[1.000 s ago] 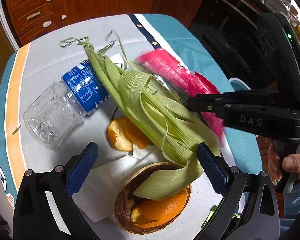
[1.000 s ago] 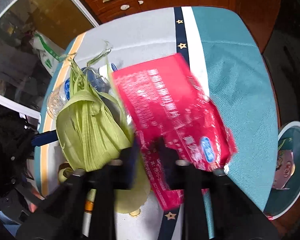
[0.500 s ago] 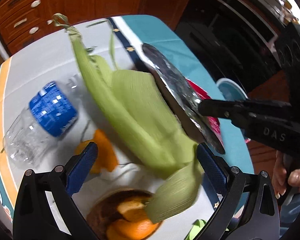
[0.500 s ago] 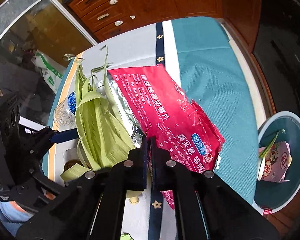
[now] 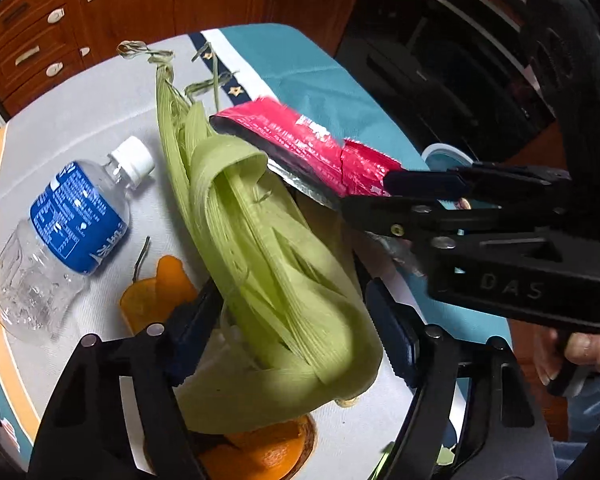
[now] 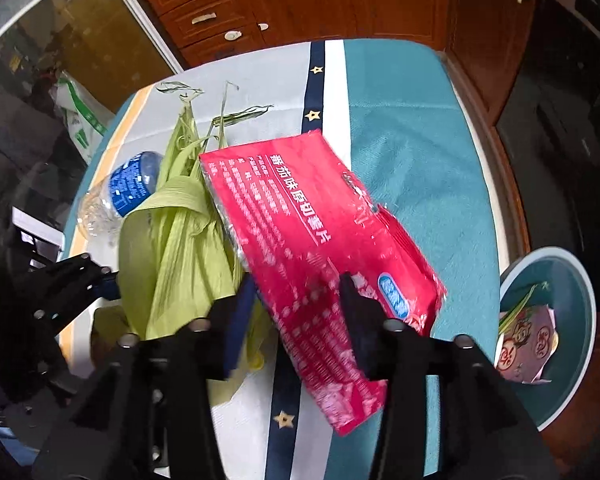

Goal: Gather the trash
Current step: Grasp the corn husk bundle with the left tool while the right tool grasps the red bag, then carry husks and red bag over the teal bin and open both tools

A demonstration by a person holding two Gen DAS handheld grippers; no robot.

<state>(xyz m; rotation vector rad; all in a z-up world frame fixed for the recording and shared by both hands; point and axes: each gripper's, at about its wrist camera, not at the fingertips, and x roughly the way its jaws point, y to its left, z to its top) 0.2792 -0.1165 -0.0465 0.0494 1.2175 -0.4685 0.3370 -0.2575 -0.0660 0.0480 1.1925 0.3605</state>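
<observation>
At the far left of the tablecloth (image 5: 100, 112) an empty plastic water bottle (image 5: 64, 236) with a blue label and white cap lies on its side. Just right of it sit pieces of orange peel (image 5: 156, 292). Next comes the bundle of green corn husks (image 5: 268, 264), its dry tips pointing to the table's far edge. The left gripper (image 5: 292, 324) straddles the thick end of the bundle, its jaws closing; the left blue pad touches the husks, while the right one stands just beside them, so there is no firm grip. Under the bundle, a brown bowl-like shell (image 5: 308, 432) holds more orange peel. Further right, the red snack bag (image 6: 316, 248), silver inside, leans against the husks. The right gripper (image 6: 296, 320) has the bag's lower part between its jaws, which are opening, the pads apart from the foil. At the far right, off the table, a teal trash bin (image 6: 580, 280) holds a wrapper and a green strip.
</observation>
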